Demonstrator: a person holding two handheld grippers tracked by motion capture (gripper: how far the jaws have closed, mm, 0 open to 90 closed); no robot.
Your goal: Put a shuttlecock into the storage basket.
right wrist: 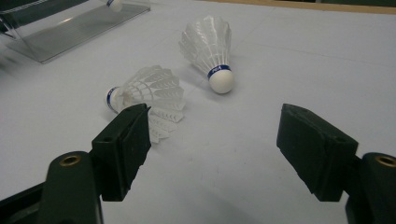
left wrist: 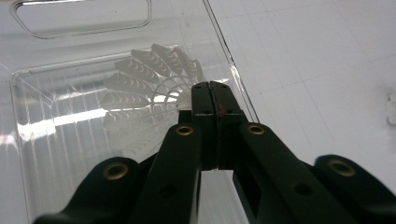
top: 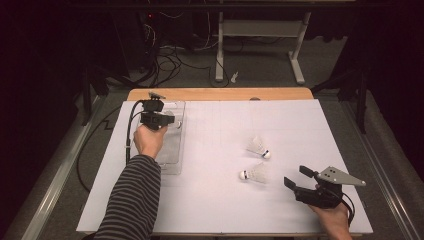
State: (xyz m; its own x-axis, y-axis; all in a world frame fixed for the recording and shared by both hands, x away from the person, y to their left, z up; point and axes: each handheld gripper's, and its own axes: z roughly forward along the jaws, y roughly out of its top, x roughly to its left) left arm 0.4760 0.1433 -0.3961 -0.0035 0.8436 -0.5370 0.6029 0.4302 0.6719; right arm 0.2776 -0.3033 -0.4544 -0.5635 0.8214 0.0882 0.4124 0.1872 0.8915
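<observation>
Left gripper (left wrist: 212,88) was clamped on a shuttlecock (left wrist: 144,88) over the clear tray (top: 172,160), feathers fanning away from the jaws. Two shuttlecocks (top: 258,146) lay mid-table. Right gripper (top: 296,177) sat with jaws apart, empty.

3 shuttlecocks (top: 256,145), 1 clear tray (top: 172,160), 2 grippers (top: 295,181)
</observation>
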